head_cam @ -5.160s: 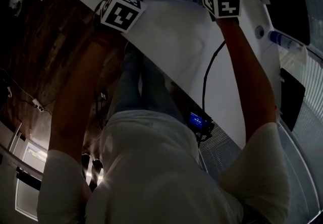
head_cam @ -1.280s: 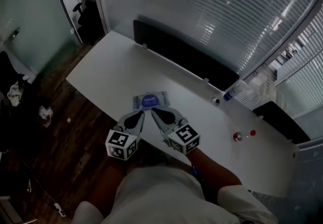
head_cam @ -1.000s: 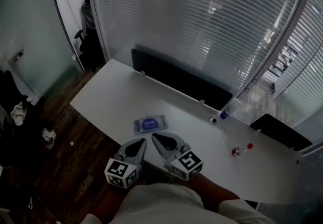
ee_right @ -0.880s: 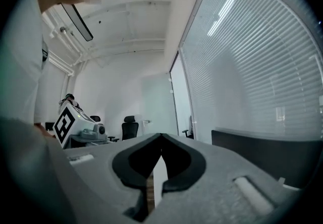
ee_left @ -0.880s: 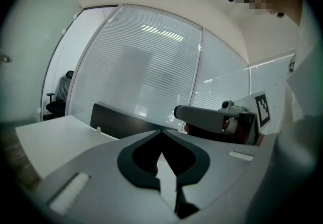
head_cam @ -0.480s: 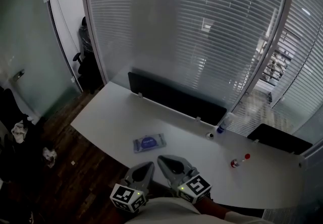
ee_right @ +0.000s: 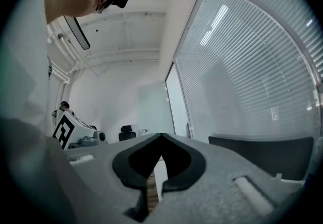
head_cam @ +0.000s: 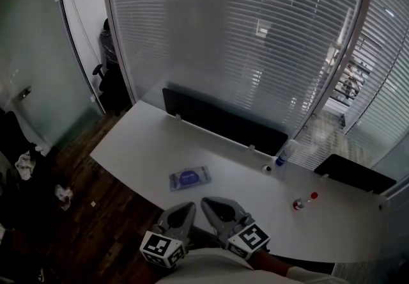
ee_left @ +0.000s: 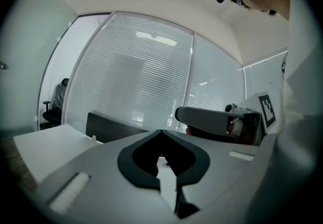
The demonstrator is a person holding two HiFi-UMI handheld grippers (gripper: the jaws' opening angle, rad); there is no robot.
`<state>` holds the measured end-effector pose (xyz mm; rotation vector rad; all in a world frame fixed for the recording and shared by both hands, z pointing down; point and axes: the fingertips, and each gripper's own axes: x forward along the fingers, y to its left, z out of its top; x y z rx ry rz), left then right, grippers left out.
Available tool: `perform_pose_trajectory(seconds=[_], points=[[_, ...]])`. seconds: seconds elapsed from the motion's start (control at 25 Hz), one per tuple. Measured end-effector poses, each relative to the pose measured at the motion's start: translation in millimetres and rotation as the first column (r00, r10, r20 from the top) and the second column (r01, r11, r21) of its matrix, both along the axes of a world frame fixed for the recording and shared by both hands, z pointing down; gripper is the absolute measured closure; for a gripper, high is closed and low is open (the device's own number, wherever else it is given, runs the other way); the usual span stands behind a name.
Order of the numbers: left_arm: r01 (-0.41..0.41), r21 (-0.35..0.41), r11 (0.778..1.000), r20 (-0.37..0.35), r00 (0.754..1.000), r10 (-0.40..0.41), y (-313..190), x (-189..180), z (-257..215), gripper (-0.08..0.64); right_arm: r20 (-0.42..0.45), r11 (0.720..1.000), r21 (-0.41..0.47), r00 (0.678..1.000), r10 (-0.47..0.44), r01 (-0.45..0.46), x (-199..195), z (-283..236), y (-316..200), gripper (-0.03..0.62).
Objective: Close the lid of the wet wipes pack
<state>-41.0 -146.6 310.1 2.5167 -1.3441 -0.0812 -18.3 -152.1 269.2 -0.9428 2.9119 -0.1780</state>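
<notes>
The wet wipes pack (head_cam: 190, 178) lies flat on the white table (head_cam: 140, 142), its blue oval lid (head_cam: 188, 178) facing up and looking level with the pack. Both grippers are held close to my body at the table's near edge, well short of the pack. The left gripper (head_cam: 189, 206) is shut and empty, its jaws meeting at the tip (ee_left: 161, 132). The right gripper (head_cam: 206, 200) is also shut with nothing in it (ee_right: 161, 135). Neither gripper view shows the pack.
A black partition (head_cam: 223, 124) runs along the table's far edge. A spray bottle (head_cam: 285, 151) and a small round object (head_cam: 267, 168) stand at the back right, a small red-capped bottle (head_cam: 301, 202) nearer. Blinds fill the wall behind; an office chair (head_cam: 102, 75) stands at the left.
Both grippers have drawn back from the pack toward my body. The head view has lifted, so the whole table and the room now show. The pack has stayed in place.
</notes>
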Motion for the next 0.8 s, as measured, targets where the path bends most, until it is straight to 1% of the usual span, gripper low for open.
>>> perform_pose_trajectory(seconds=[0.16, 0.6, 0.8], points=[[-0.002, 0.004, 1.0, 0.013, 1.0, 0.002, 1.0, -0.2, -1.7, 0.557, 0.014, 1.0, 0.003, 1.0, 0.008, -0.008, 0.2, -1.6, 2.2, 0.594], [0.02, -0.008, 1.0, 0.04, 0.999, -0.02, -4.3, -4.3, 2.6, 0.557, -0.01, 1.0, -0.012, 1.0, 0.006, -0.006, 0.4, 1.5, 0.1, 0.594], [0.029, -0.008, 1.0, 0.043, 0.999, -0.029, -6.1, -4.6, 1.6, 0.558, -0.014, 1.0, -0.004, 1.0, 0.006, -0.006, 2.0, -0.1, -1.5, 0.594]])
